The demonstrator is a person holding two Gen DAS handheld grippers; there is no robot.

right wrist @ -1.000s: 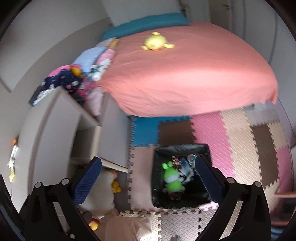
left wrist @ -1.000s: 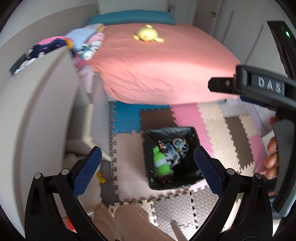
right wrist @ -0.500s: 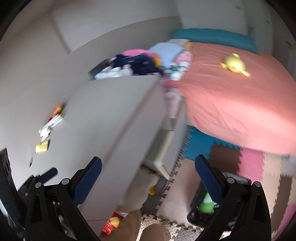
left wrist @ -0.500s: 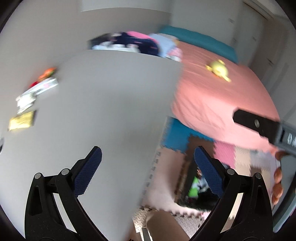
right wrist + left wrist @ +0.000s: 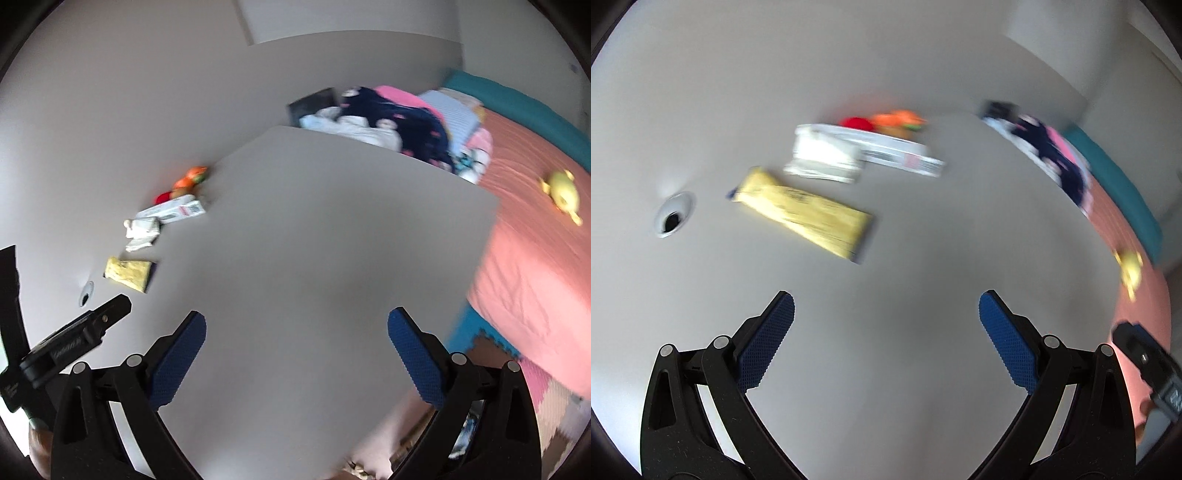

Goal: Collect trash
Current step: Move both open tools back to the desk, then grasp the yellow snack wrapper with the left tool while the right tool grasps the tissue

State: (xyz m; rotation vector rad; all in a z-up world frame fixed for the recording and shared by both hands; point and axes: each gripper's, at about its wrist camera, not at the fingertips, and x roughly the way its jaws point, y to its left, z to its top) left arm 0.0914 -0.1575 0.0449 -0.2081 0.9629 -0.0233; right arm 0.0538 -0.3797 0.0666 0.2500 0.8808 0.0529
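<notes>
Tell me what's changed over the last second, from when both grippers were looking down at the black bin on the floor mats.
Both grippers swung up and left, away from the bin to the grey desk top. The left gripper now faces the yellow wrapper, white crumpled paper and flat carton; the right gripper sees them farther off. Nothing was grasped or released: both stay open and empty, and the trash lies untouched.

Yellow wrapper point(image 5: 803, 212) lies flat; crumpled white paper point(image 5: 823, 157), seemingly, beside it.
</notes>
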